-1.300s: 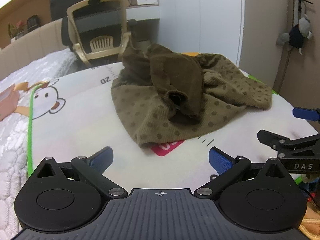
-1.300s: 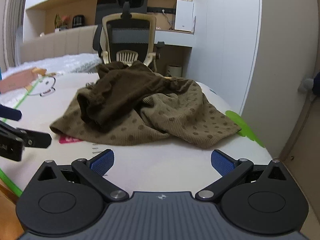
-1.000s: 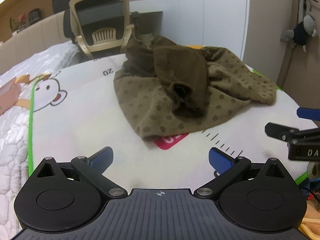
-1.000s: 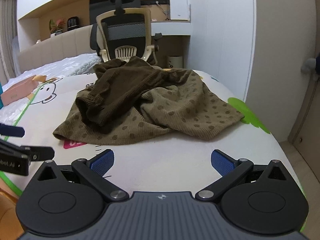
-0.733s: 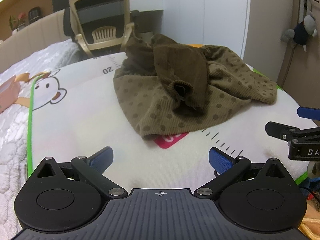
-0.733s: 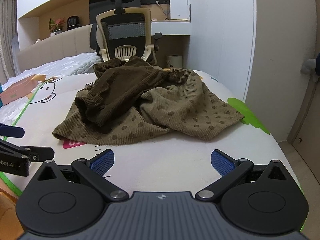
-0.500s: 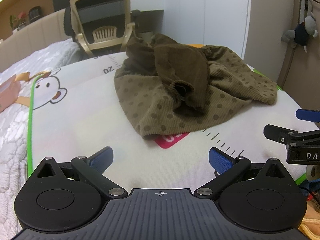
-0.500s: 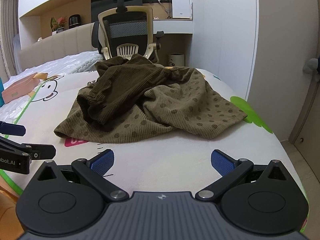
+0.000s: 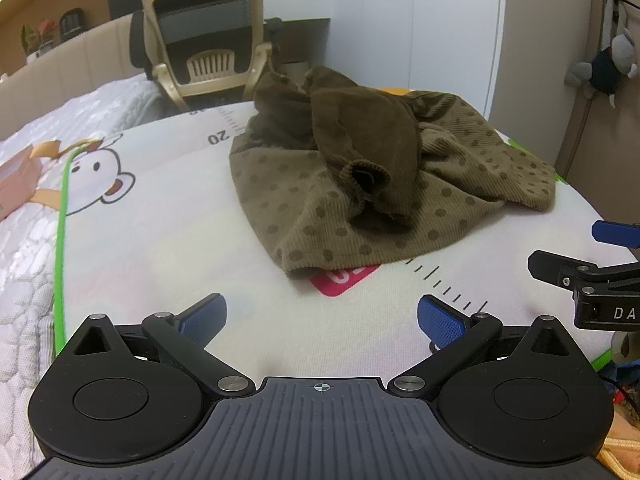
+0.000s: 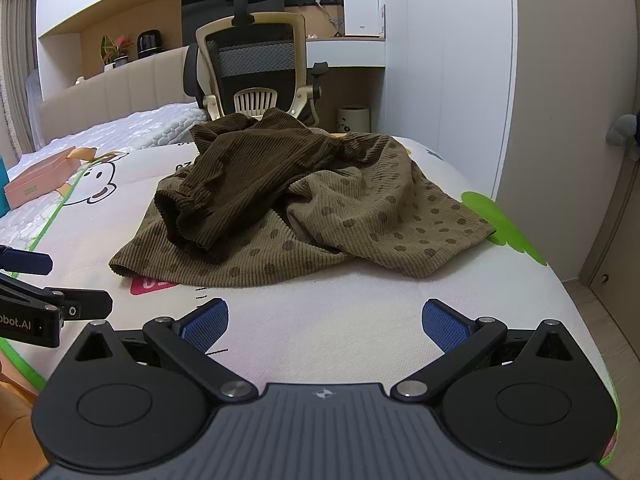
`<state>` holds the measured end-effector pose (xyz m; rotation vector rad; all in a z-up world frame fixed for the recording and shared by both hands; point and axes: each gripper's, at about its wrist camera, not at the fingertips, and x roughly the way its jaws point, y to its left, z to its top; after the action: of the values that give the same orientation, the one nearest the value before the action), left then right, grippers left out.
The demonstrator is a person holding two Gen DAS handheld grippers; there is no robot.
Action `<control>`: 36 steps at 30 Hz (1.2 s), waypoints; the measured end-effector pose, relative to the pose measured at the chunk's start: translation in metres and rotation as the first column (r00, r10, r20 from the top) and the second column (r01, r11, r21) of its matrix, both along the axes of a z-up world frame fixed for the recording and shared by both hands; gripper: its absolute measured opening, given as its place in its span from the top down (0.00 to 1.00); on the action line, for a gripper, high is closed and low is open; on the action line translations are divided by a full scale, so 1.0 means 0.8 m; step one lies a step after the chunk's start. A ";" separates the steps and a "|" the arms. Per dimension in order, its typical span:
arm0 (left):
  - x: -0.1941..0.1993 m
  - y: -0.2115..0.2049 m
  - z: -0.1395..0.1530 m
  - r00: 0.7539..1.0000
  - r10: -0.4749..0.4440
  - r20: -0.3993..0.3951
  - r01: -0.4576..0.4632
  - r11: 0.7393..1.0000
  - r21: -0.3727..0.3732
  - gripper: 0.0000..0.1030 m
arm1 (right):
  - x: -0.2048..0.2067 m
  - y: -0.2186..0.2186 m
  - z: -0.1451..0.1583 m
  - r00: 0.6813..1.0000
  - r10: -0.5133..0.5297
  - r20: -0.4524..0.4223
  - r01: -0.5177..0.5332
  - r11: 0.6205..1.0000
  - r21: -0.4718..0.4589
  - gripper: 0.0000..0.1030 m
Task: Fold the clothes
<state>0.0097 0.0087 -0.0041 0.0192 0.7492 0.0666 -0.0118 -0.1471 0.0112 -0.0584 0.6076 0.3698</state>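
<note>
Bedroom: printed play mat (image 9: 168,248) spread over a bed, office chair (image 10: 256,68) at 12 o'clock behind it, so nothing fancy.
Left jaws: left gripper (image 9: 320,316) spread wide with nothing between the blue pads, hovering over bare mat at the near edge.
Right jaws: right gripper (image 10: 325,320) same deal, wide apart and empty, low over the mat.
Where the clothes are: brown corduroy garment (image 10: 304,208) sits at 12 o'clock from both grippers, near but not touching either.
Progress: basically zero, I'd say. No fold made, nothing even flattened yet.
What's left: spread it out, find the edges, then do every fold.
How it looks: crumpled heap, olive polka-dot ribbed fabric with a darker brown sleeve (image 9: 368,176) flopped over the top, cuff opening facing the left camera.
Hem: one dotted corner (image 10: 460,240) trails out toward 2 o'clock in the right view, lying fairly flat.
</note>
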 end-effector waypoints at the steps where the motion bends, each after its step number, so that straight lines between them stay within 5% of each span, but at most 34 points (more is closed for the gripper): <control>1: 0.000 0.000 0.000 1.000 0.000 0.000 0.000 1.000 0.000 0.00 | 0.000 0.000 0.000 1.000 0.001 -0.001 -0.001 1.000 0.000 0.00; 36: 0.004 0.002 -0.001 1.000 0.005 -0.010 -0.005 1.000 -0.010 0.00 | 0.008 0.006 -0.004 1.000 0.021 -0.017 -0.022 0.999 -0.024 0.00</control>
<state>0.0130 0.0105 -0.0051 0.0086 0.7600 0.0673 -0.0055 -0.1422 0.0084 -0.0853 0.6289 0.3841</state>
